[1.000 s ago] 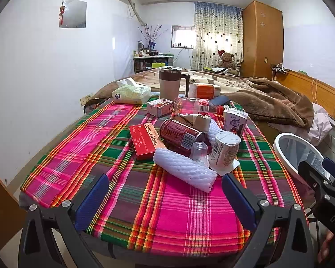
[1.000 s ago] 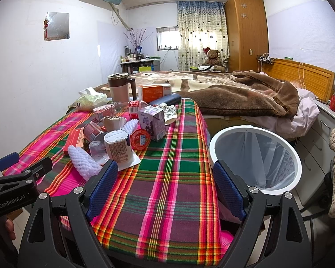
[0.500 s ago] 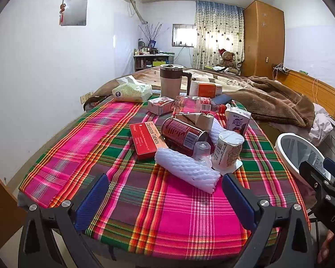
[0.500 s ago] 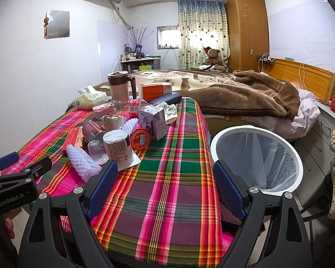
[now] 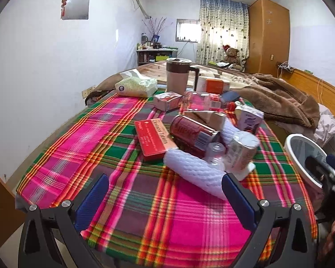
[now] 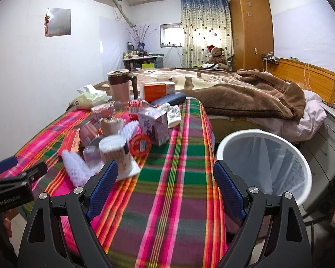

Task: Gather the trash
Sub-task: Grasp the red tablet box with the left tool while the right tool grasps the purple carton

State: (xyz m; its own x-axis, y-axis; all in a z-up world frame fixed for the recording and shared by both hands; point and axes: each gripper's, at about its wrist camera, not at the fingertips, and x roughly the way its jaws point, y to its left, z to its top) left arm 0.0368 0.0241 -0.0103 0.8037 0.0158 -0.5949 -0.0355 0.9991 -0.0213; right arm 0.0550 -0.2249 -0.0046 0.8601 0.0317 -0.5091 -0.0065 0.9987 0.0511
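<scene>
A heap of trash lies on the plaid-covered table (image 5: 114, 134): a white foam net sleeve (image 5: 194, 174), a red can on its side (image 5: 192, 131), a red tablet box (image 5: 154, 136), a white paper cup (image 5: 241, 149) and a purple carton (image 5: 249, 117). My left gripper (image 5: 165, 197) is open and empty, just short of the foam sleeve. My right gripper (image 6: 165, 187) is open and empty over the table's near right part. The cup (image 6: 114, 148), the carton (image 6: 155, 126) and a round red lid (image 6: 140, 144) lie ahead to its left. A white bin (image 6: 265, 163) with a clear liner stands right of the table.
A pink mug (image 5: 178, 76), a tissue pack (image 5: 136, 86), an orange box (image 6: 158, 90) and a dark case (image 6: 167, 99) sit at the table's far end. A bed with a brown blanket (image 6: 245, 96) lies behind. A white wall runs along the left.
Both grippers have moved forward toward the trash heap, which now looks larger. Jaws stay open. Nothing on the table has moved.
</scene>
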